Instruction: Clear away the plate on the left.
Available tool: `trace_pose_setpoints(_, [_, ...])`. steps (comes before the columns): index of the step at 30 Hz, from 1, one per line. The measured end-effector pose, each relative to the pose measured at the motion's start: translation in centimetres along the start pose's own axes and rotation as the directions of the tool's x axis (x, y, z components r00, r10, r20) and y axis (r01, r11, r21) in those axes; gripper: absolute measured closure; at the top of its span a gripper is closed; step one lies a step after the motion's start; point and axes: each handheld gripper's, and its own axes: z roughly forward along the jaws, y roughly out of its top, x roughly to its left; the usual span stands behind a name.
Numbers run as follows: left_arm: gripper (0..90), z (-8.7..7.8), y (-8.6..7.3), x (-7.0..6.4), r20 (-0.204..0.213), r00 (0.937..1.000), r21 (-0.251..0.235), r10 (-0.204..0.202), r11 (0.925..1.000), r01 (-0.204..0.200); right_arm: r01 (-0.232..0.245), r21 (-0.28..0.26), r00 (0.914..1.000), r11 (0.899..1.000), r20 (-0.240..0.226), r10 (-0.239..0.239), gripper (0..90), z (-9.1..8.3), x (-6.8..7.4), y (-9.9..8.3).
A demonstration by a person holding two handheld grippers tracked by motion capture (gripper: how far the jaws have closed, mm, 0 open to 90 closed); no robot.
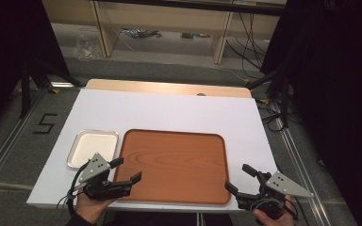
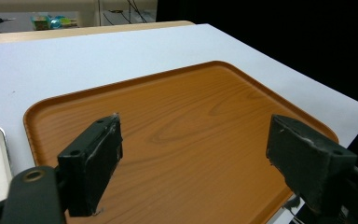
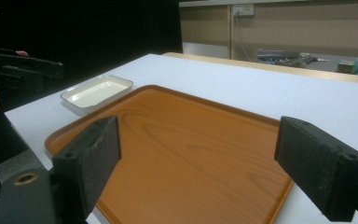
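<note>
While both my left tongs (image 1: pixel 126 169) and right tongs (image 1: pixel 238 179) hang wide open and empty at the table's (image 1: pixel 169 110) near edge, the wooden tray (image 1: pixel 174 165) lies bare between them, apparently ready for loading.

Brown wood-grain tray (image 1: pixel 176 162): rectangular, rounded corners, raised rim, empty, lying flat at near-centre of white table (image 1: pixel 169 110). Small white enamel dish (image 1: pixel 93 148): rectangular, metal-edged, empty, flat, just beside tray's left edge, apart.
</note>
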Motion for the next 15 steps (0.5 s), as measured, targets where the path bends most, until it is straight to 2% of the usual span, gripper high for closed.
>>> trace_pose_setpoints(3, [18.2,0.00,0.03,0.14,-0.003,1.0000,0.003,0.007,1.0000,-0.007,-0.001,0.001,1.0000,1.000,0.000,0.001,15.4,-0.01,0.00,0.00])
trace_pose_setpoints(4, [18.2,0.02,0.02,0.15,-0.003,1.0000,0.000,-0.002,1.0000,0.002,0.006,0.004,1.0000,1.000,0.006,-0.006,15.4,-0.06,-0.03,0.02])
trace_pose_setpoints(5, [18.2,-0.01,0.01,0.14,-0.014,0.9998,-0.001,-0.014,0.9999,0.014,-0.014,0.004,0.9999,1.000,-0.003,0.014,15.4,-0.02,0.08,-0.01])
trace_pose_setpoints(6, [18.1,-0.02,0.05,0.29,-0.011,0.9999,-0.003,-0.004,1.0000,0.004,0.009,0.006,0.9999,1.000,0.007,-0.009,15.4,-0.07,-0.07,0.03])
trace_pose_setpoints(8, [18.2,-0.05,0.05,0.34,-0.013,0.9999,-0.005,-0.007,1.0000,0.007,-0.001,-0.001,1.0000,1.000,0.000,0.001,15.4,-0.01,-0.02,0.00])
trace_pose_setpoints(11, [18.2,-0.07,0.07,0.49,-0.010,0.9999,-0.007,-0.009,0.9999,0.009,0.012,0.002,0.9998,1.000,0.015,-0.012,15.4,-0.07,-0.07,0.03])
trace_pose_setpoints(12, [18.2,-0.07,0.08,0.53,-0.012,0.9999,-0.006,-0.009,0.9999,0.009,-0.024,0.008,0.9997,1.000,-0.006,0.024,15.4,0.00,0.10,-0.01])
trace_pose_setpoints(13, [18.1,-0.07,0.08,0.57,-0.016,0.9998,-0.007,-0.011,0.9999,0.011,0.002,0.002,1.0000,1.000,0.005,-0.002,15.4,-0.03,-0.06,0.01])
trace_pose_setpoints(15, [18.1,-0.07,0.09,0.64,-0.013,0.9998,-0.008,-0.014,0.9999,0.014,0.003,0.002,1.0000,1.000,0.007,-0.003,15.4,-0.05,-0.07,0.02])
